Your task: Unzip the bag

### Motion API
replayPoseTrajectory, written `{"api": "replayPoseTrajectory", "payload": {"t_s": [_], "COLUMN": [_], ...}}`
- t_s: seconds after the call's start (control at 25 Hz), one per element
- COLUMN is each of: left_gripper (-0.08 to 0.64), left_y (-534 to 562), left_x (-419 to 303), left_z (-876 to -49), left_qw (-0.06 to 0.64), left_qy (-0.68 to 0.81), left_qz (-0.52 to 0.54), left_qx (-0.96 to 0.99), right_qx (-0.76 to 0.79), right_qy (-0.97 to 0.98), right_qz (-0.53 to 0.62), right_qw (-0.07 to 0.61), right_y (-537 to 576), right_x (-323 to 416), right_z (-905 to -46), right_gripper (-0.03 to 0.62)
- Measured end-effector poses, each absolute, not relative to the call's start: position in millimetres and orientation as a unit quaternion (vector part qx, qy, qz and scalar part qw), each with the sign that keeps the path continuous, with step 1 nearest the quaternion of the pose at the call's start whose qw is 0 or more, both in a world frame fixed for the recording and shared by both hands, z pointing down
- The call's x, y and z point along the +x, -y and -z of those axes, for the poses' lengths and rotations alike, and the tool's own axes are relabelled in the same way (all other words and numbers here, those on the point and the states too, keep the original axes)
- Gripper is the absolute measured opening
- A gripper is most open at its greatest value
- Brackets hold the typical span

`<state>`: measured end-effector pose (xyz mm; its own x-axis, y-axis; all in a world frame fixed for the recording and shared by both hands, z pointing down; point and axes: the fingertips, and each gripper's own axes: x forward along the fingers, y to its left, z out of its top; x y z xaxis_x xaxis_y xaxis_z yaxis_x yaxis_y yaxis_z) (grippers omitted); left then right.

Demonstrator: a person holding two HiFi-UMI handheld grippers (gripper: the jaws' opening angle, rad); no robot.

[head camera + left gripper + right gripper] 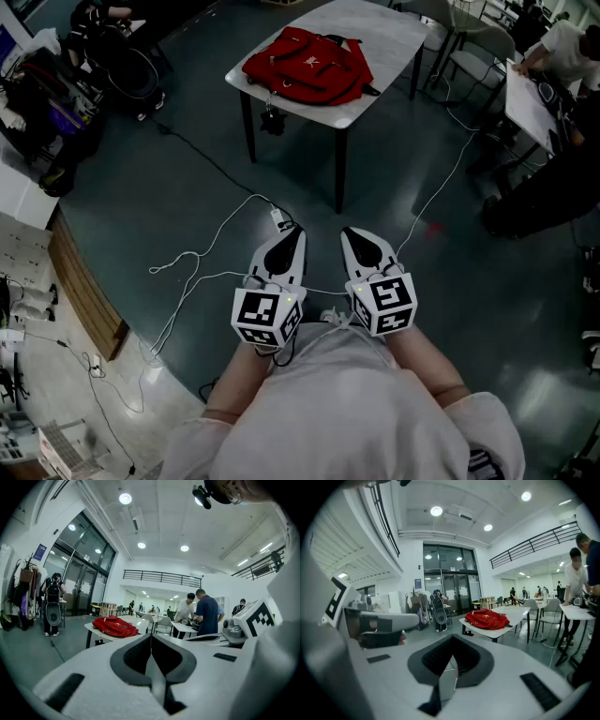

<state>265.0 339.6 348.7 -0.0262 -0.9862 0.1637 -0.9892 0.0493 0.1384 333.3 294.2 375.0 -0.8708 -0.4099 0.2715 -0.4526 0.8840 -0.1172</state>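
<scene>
A red backpack lies flat on a white table at the top of the head view, well ahead of me. It also shows in the left gripper view as the backpack and in the right gripper view as the backpack. My left gripper and right gripper are held side by side close to my body, above the dark floor, far short of the table. The left gripper has its jaws pressed together with nothing in them, and so does the right gripper.
White cables and a black cable run over the floor between me and the table. Chairs and a second table with people stand at the right. A wooden-edged step borders the left. A person stands by the glass doors.
</scene>
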Motion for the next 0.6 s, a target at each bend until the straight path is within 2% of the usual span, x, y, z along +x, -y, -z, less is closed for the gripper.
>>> {"api": "replayPoseTrajectory", "payload": {"t_s": [0.6], "left_gripper": [0.021], "left_y": [-343.4], "left_x": [267.7], "left_z": [-357.7], "left_qw": [0.119], "left_qy": [0.712], "left_qz": [-0.016], "left_qx": [0.692], "right_qx": [0.229], "right_qy": [0.959], "right_qz": [-0.11], "right_qw": [0.123], "right_y": [-298.5], "right_x": [339.9], "right_z": [-383.7], "right_gripper": [0.026]}}
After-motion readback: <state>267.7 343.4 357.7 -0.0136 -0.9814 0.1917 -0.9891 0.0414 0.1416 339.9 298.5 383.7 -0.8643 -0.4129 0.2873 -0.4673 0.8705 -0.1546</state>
